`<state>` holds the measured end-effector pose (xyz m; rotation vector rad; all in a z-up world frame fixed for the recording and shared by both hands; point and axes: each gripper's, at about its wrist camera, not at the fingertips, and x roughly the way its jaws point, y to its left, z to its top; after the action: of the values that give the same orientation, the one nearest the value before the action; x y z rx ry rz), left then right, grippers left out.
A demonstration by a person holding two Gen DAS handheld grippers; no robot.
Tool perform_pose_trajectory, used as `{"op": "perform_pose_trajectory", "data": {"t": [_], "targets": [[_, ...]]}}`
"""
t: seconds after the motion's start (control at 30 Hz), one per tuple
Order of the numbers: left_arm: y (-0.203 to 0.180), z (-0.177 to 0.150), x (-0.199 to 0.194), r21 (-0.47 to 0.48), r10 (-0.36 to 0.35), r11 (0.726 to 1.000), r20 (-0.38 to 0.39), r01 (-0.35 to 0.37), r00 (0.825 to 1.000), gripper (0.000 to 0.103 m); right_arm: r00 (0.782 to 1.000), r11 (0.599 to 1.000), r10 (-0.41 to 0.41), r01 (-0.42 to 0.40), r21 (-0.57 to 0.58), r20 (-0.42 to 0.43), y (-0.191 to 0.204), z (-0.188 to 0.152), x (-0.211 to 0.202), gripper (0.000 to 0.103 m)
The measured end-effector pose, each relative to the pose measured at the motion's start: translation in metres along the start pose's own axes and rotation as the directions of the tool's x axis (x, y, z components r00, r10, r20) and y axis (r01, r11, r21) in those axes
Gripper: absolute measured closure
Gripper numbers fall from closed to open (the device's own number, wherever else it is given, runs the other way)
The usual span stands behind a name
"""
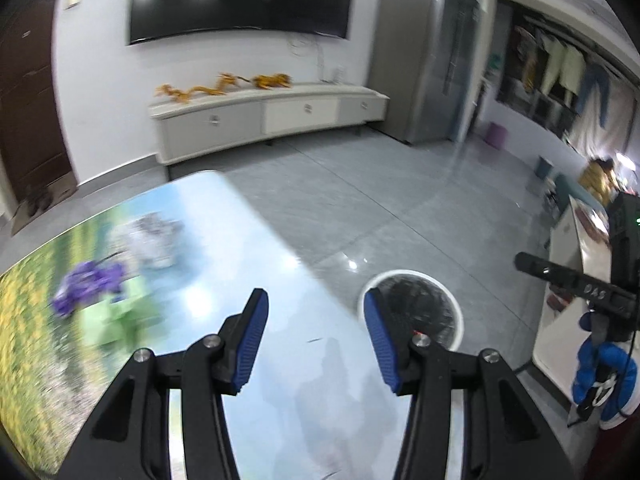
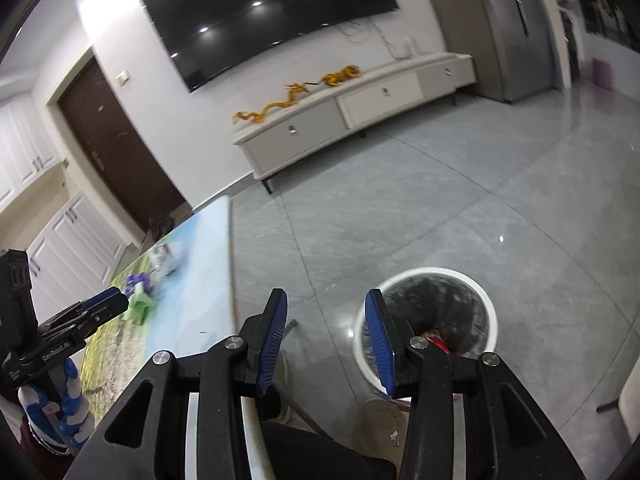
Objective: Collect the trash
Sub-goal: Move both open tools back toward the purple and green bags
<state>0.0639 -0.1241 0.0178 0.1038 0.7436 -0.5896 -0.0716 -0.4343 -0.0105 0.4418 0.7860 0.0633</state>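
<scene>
Over the white trash bin (image 2: pixel 426 320) the right gripper (image 2: pixel 326 340) hangs spread wide, empty; the left gripper (image 1: pixel 316 344), likewise agape, holds nothing above the table (image 1: pixel 248 240).

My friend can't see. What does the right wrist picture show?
The open, empty right gripper hangs above a white trash bin on the grey floor, something red inside. To its left, purple, green and silvery trash lies on a flowery table.
</scene>
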Motion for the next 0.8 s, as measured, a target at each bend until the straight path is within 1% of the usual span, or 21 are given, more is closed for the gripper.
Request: {"op": "perform_pose_trajectory", "data": {"t": [0.1, 0.23, 0.33, 0.43, 0.53, 0.67, 0.8], "targets": [[0.042, -0.013, -0.022, -0.052, 0.039, 0.998, 0.026, -0.038, 0.999, 0.055, 1.000, 0.999, 0.015, -0.015, -0.048, 0.005, 0.031, 0.005, -0.002, 0.062], [0.090, -0.034, -0.041, -0.114, 0.097, 0.989, 0.037, -0.093, 0.995, 0.055, 0.999, 0.994, 0.045, -0.045, -0.098, 0.001, 0.069, 0.009, -0.001, 0.059], [0.131, -0.048, -0.050, -0.168, 0.146, 0.976, 0.028, -0.140, 0.989, 0.055, 0.998, 0.989, 0.059, -0.060, -0.134, -0.013, 0.095, 0.012, 0.006, 0.058], [0.170, -0.059, -0.054, -0.218, 0.200, 0.957, 0.009, -0.194, 0.980, 0.055, 0.997, 0.982, 0.070, -0.075, -0.171, -0.036, 0.118, 0.012, 0.017, 0.055], [0.203, -0.067, -0.054, -0.259, 0.233, 0.938, -0.015, -0.229, 0.972, 0.055, 0.994, 0.975, 0.088, -0.099, -0.199, -0.064, 0.138, 0.011, 0.032, 0.053], [0.227, -0.066, -0.045, -0.285, 0.250, 0.925, -0.038, -0.250, 0.968, 0.055, 0.986, 0.964, 0.116, -0.140, -0.228, -0.118, 0.161, 0.009, 0.058, 0.053], [0.242, -0.057, -0.026, -0.282, 0.252, 0.924, -0.057, -0.257, 0.966, 0.055, 0.975, 0.949, 0.145, -0.185, -0.254, -0.169, 0.183, 0.008, 0.085, 0.053]]}}
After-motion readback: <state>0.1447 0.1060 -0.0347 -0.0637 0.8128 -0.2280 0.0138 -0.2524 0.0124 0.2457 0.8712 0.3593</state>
